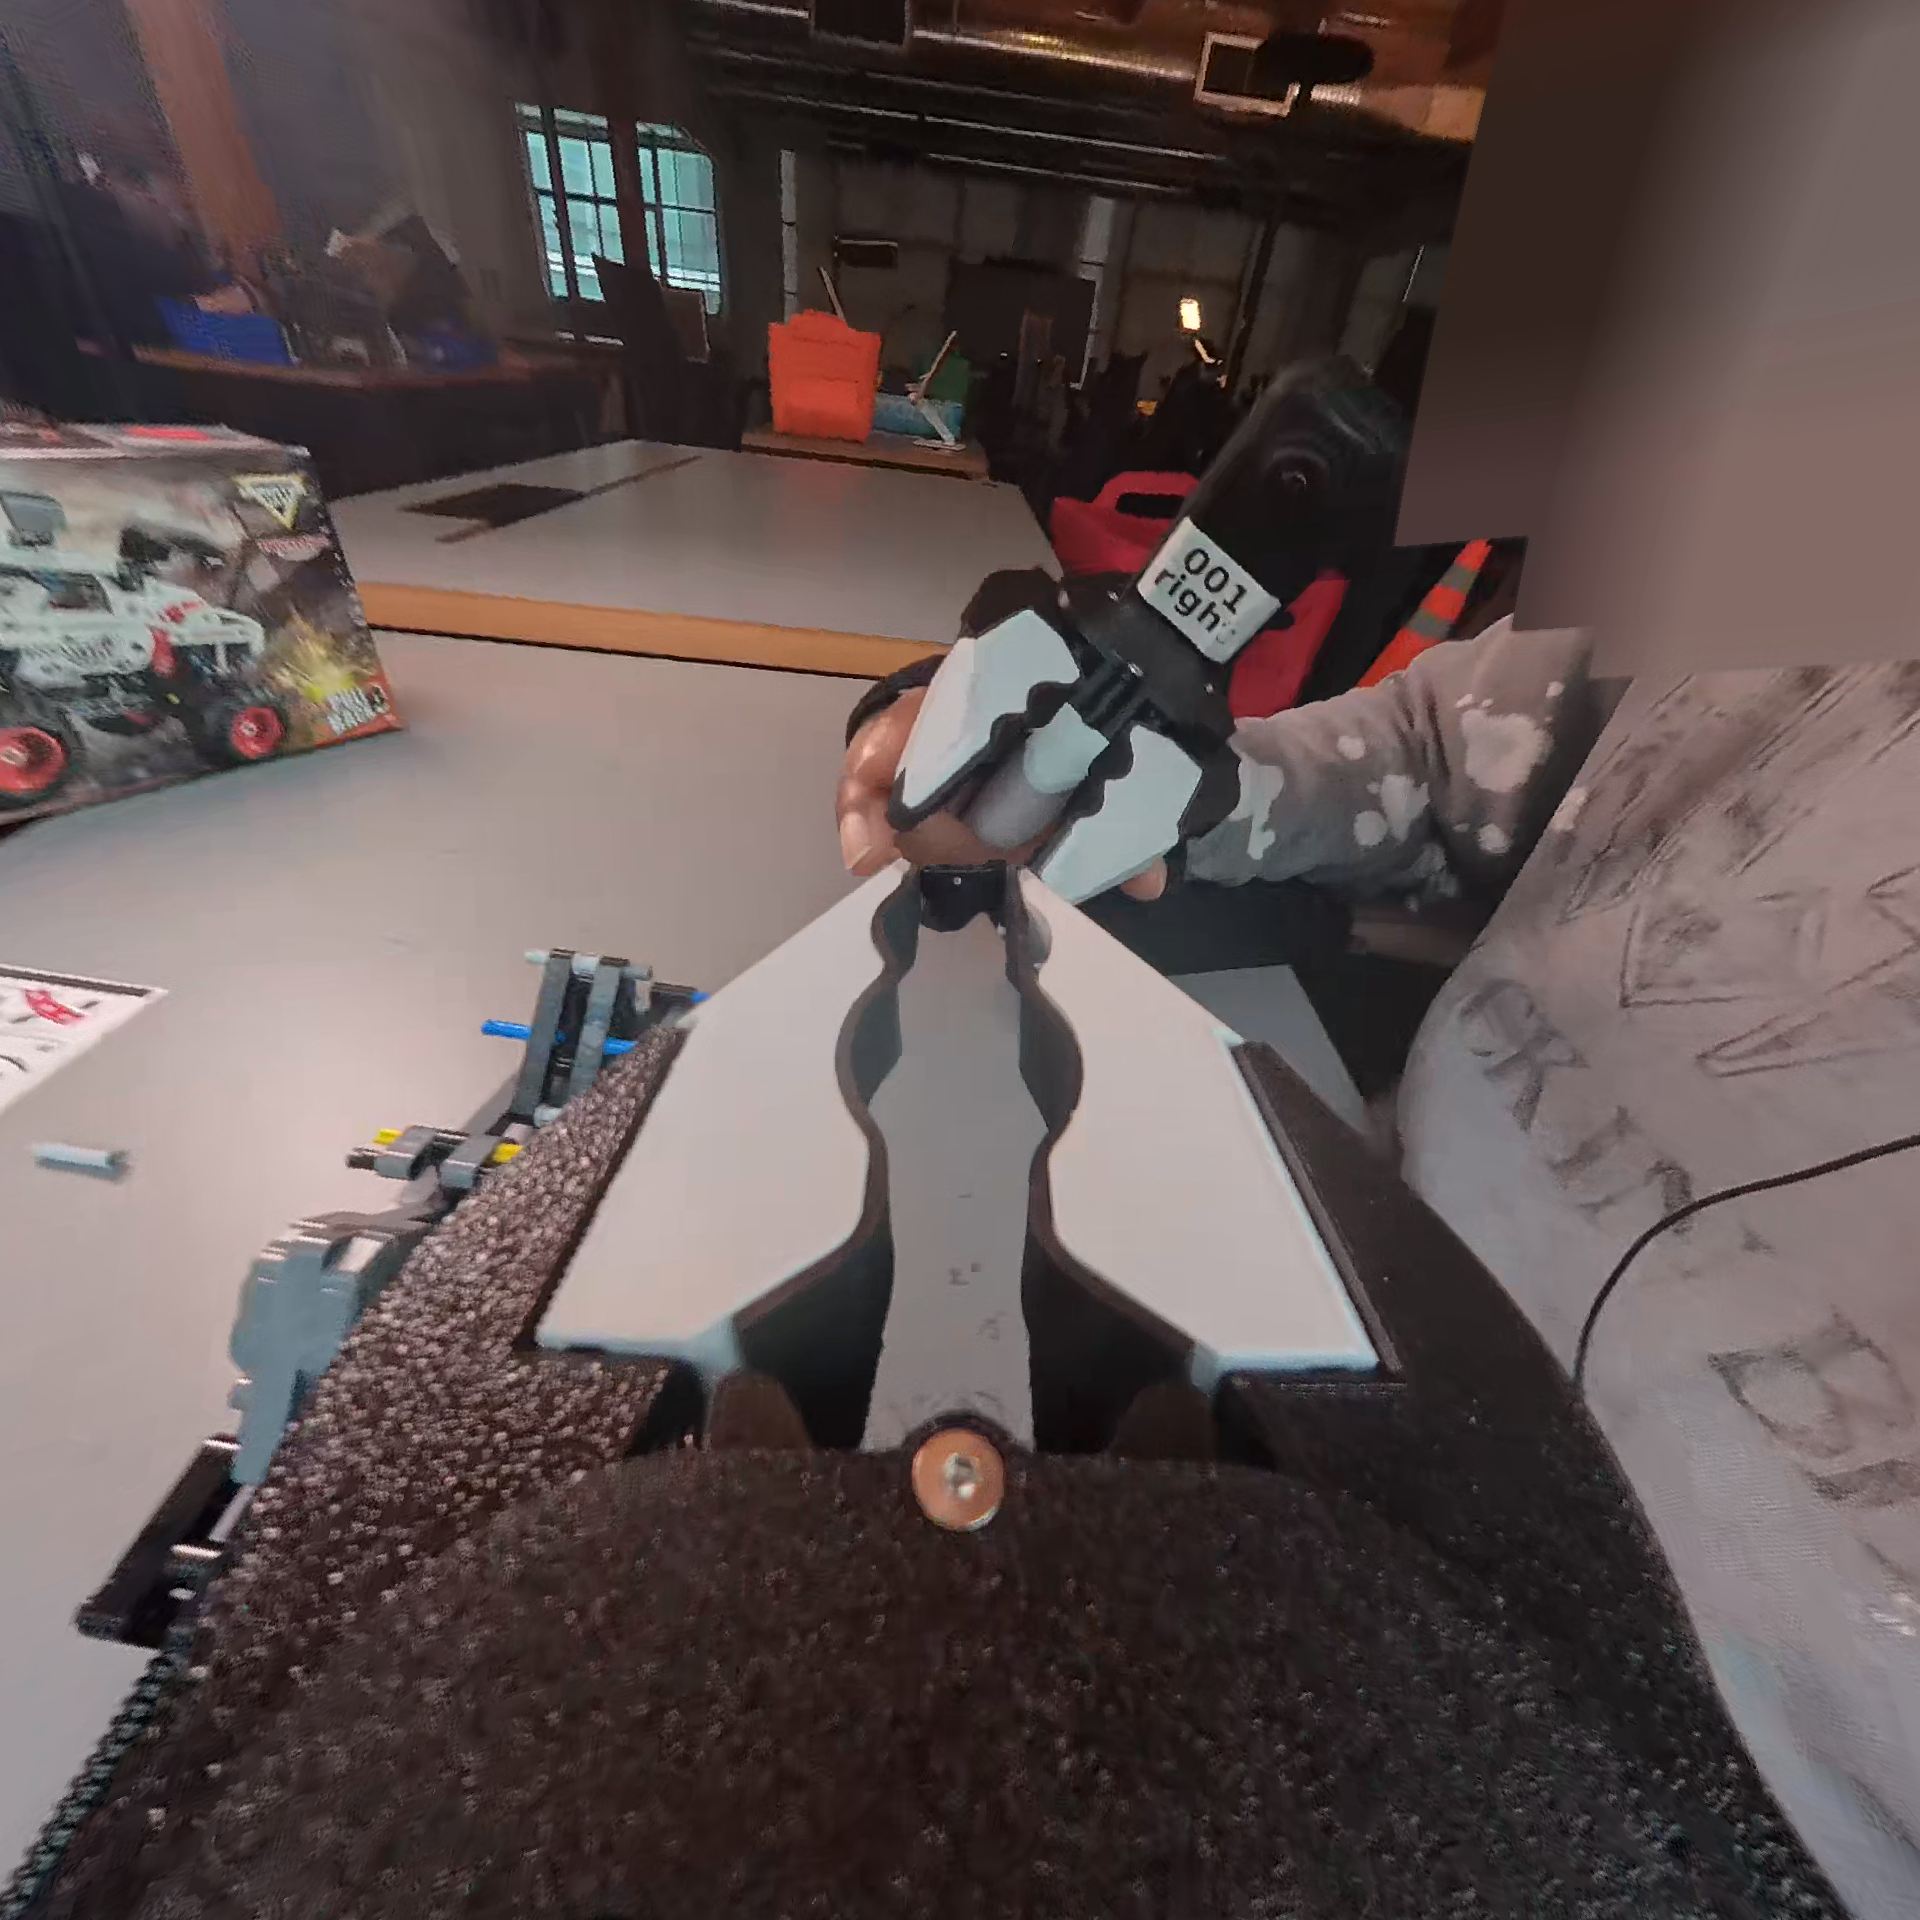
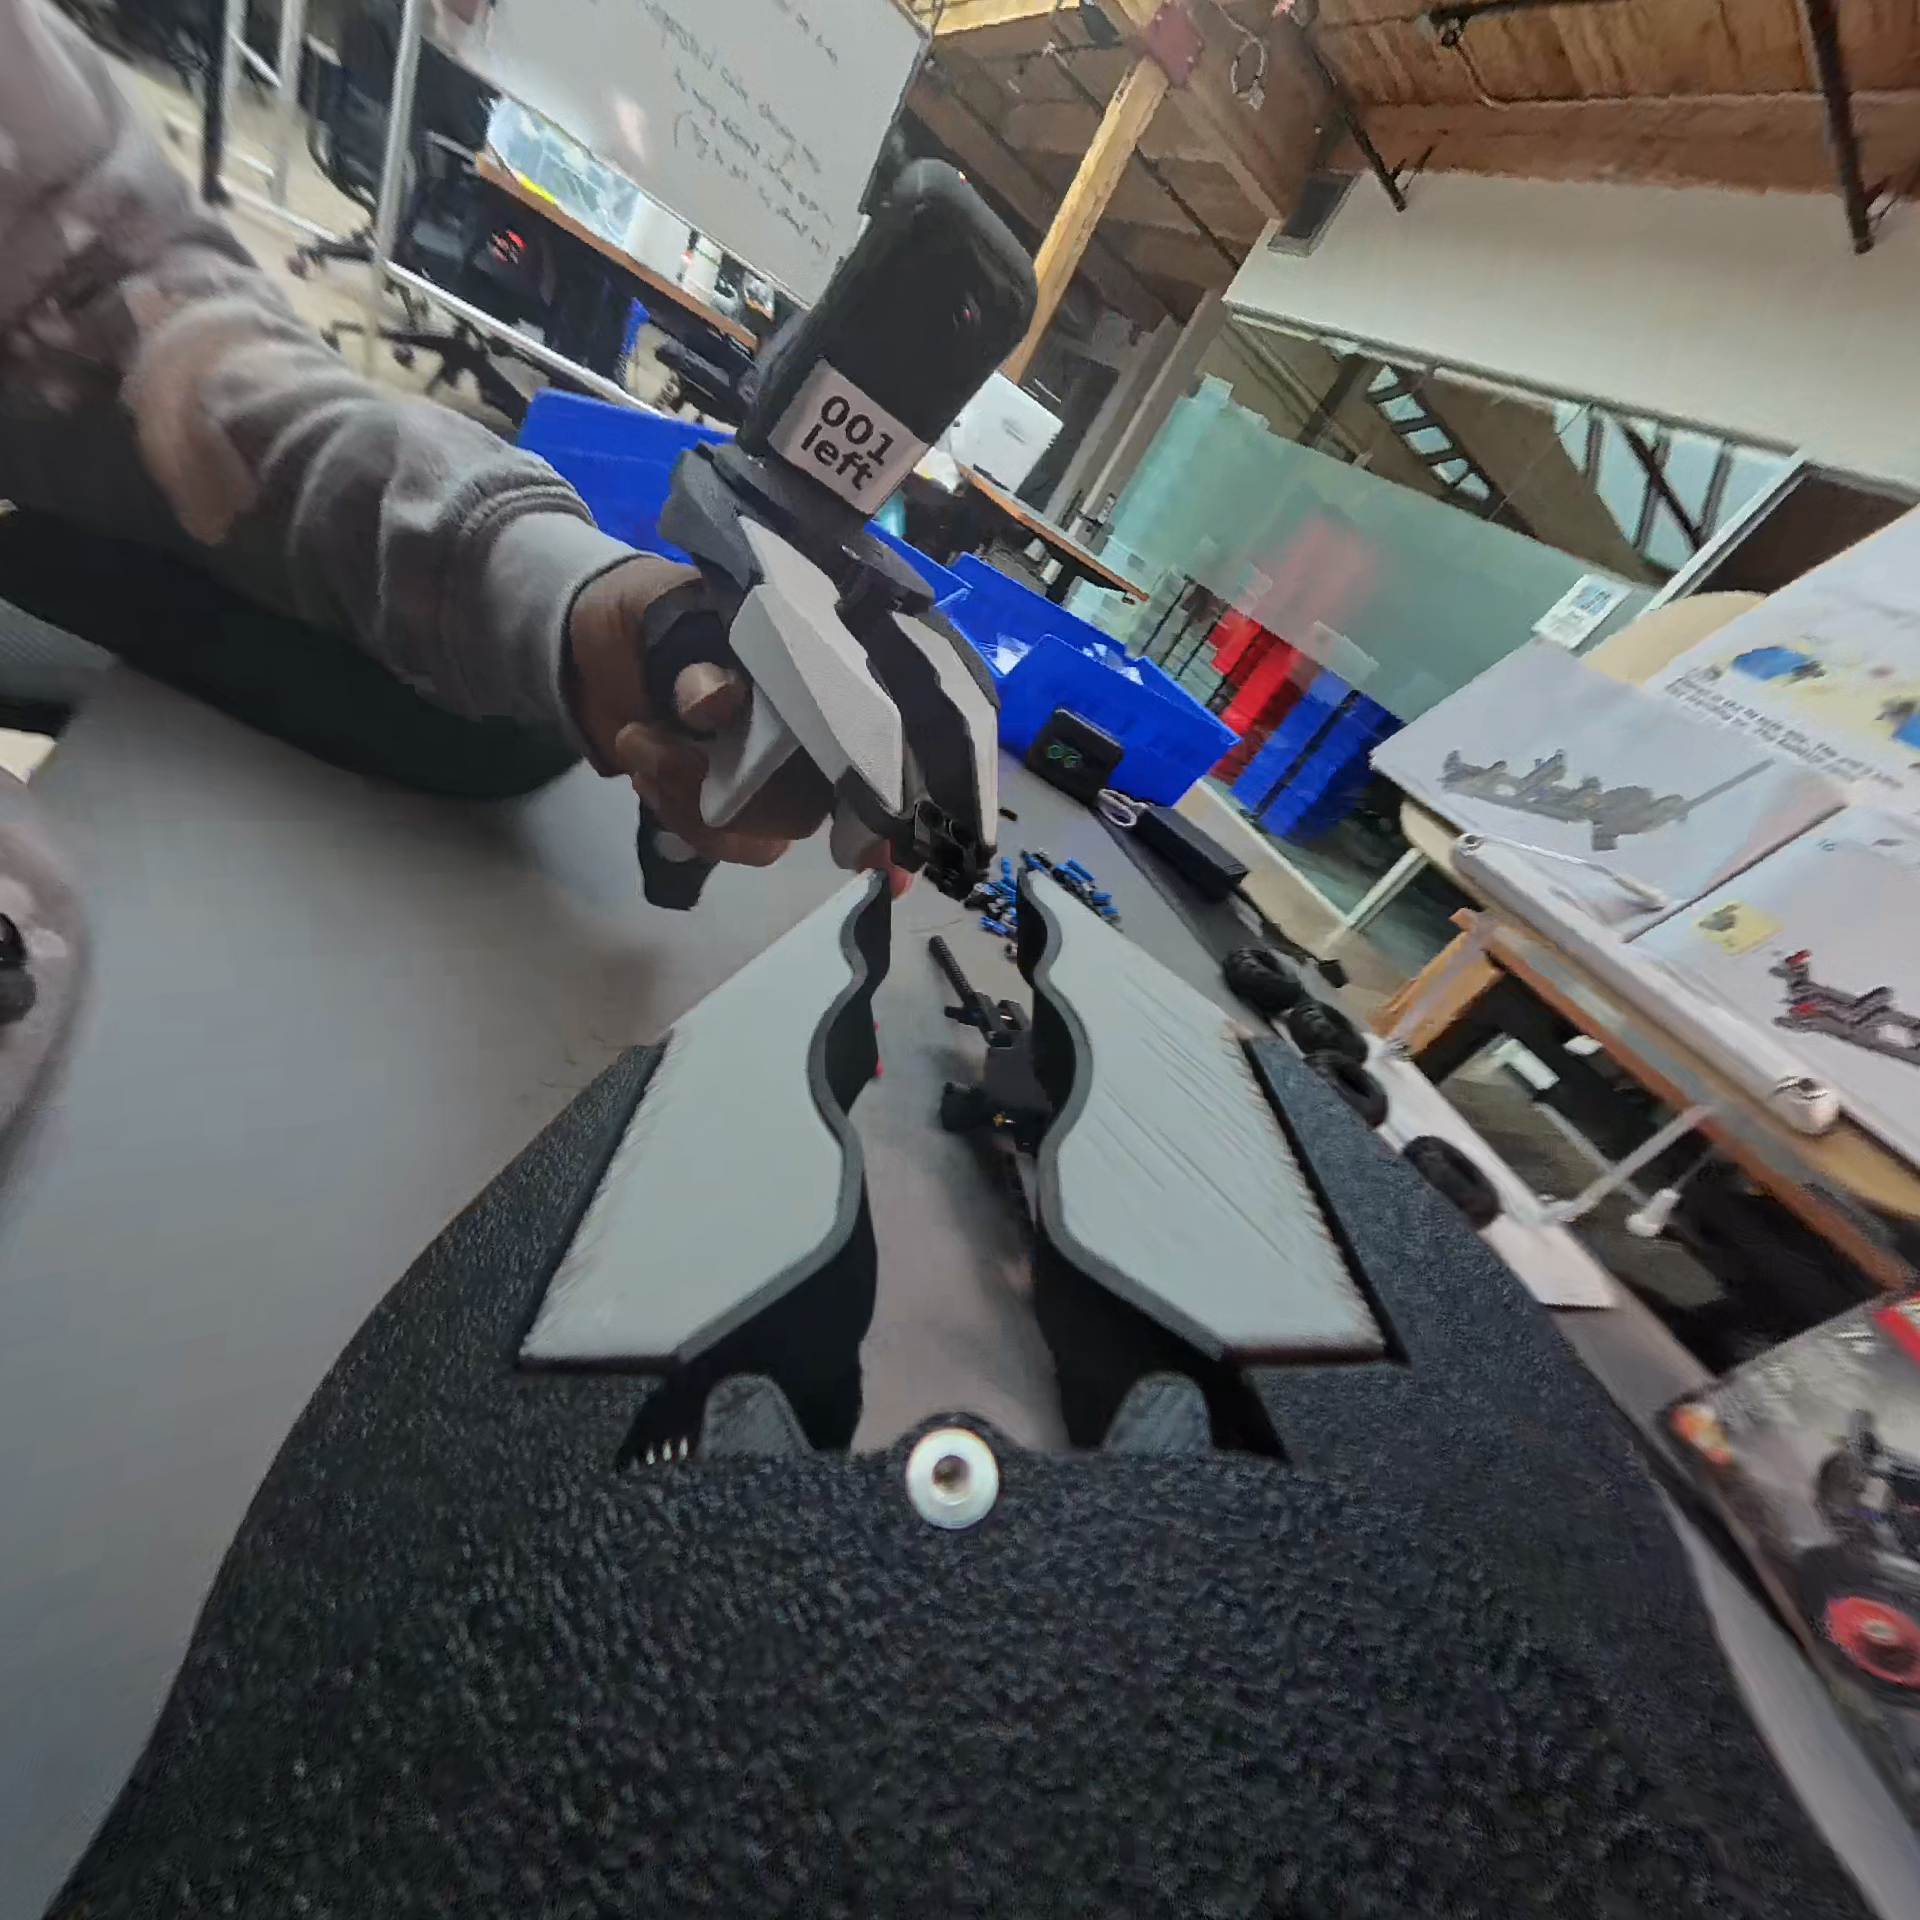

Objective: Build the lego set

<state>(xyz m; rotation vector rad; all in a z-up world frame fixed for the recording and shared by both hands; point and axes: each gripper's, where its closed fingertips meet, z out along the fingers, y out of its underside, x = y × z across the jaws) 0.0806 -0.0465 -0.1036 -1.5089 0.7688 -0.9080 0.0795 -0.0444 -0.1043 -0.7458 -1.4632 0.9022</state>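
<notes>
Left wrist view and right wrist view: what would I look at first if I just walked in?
The two grey-and-black tongs meet tip to tip above the grey table: the left tongs pinch a small black plastic brick, the right tongs gape open. At the table's left stands a cardboard box picturing a white monster truck, with a half-built grey brick frame nearer.
</notes>
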